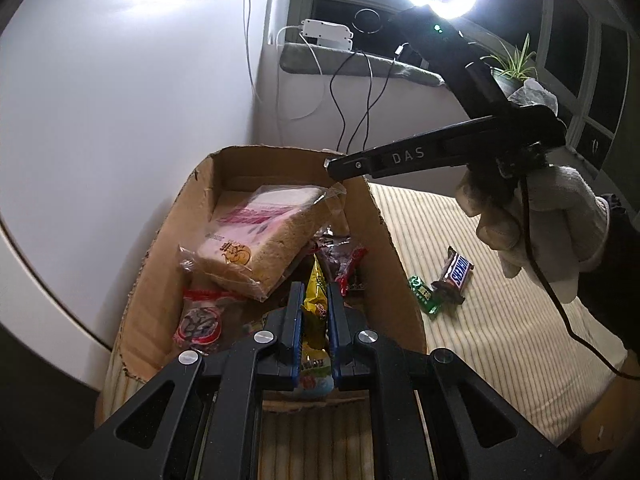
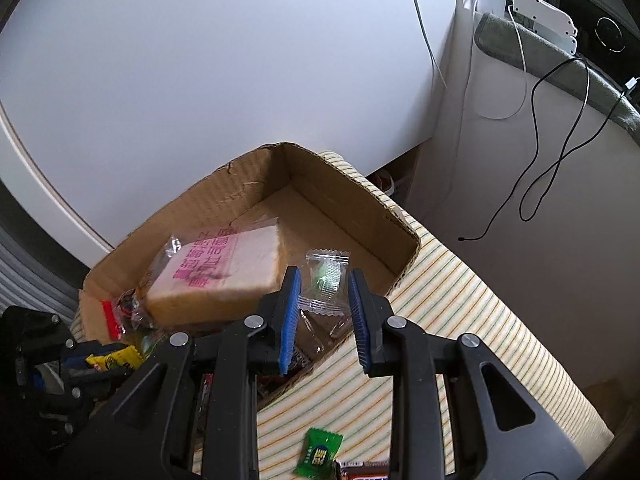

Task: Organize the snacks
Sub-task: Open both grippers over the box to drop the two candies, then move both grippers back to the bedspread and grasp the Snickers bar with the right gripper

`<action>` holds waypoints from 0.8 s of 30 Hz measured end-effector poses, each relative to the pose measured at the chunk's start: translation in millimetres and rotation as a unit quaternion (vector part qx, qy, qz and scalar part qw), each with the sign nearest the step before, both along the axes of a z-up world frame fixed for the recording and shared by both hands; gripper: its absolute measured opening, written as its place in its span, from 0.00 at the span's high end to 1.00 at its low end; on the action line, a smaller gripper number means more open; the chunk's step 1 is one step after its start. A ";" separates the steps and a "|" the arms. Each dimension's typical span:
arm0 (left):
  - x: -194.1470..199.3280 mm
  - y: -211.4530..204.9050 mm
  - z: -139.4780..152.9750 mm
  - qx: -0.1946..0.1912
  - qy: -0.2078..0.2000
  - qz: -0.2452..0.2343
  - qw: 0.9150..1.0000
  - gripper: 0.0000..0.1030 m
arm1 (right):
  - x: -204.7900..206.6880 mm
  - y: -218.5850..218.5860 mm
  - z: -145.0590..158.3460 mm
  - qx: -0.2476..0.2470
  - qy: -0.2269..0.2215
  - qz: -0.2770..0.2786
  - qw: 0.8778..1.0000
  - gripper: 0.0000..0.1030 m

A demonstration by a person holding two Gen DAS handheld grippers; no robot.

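A cardboard box (image 1: 376,216) stands on a striped surface and holds a wrapped bread slice (image 1: 256,248) and several small snack packs. My left gripper (image 1: 316,300) is shut on a yellow snack packet (image 1: 316,320) over the box's near end. My right gripper (image 2: 324,284) is open above the box (image 2: 352,196), with a small clear candy wrapper (image 2: 326,280) between its blue pads (image 2: 290,316), apparently loose. The right gripper also shows in the left wrist view (image 1: 332,166) over the box's far right corner. The bread (image 2: 224,276) lies left of it.
A Snickers bar (image 1: 454,274) and a green candy (image 1: 424,298) lie on the striped cloth (image 1: 500,320) right of the box. The green candy (image 2: 318,456) shows below my right gripper. A white wall (image 1: 120,120) is behind the box. Cables (image 2: 560,152) hang at the right.
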State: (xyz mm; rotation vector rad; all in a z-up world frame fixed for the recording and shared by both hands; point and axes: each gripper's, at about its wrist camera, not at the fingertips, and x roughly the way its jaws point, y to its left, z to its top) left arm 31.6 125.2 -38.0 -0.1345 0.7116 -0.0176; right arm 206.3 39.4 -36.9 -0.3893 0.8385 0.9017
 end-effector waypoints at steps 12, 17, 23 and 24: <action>3.3 -4.0 1.1 0.010 0.005 0.000 1.000 0.89 | 1.7 3.0 -5.9 -0.005 -0.001 0.008 1.000 0.75; 2.7 -2.3 2.3 0.014 0.004 0.010 1.000 0.84 | 0.9 1.6 -5.6 -0.003 -0.004 0.005 1.000 0.75; -1.5 -1.8 6.6 0.020 0.000 0.015 1.000 0.80 | -5.5 -6.4 2.6 0.007 -0.015 0.006 1.000 0.49; -1.9 -1.8 7.2 0.020 -0.001 0.016 1.000 0.79 | -6.6 -8.1 4.7 0.009 -0.016 0.006 1.000 0.48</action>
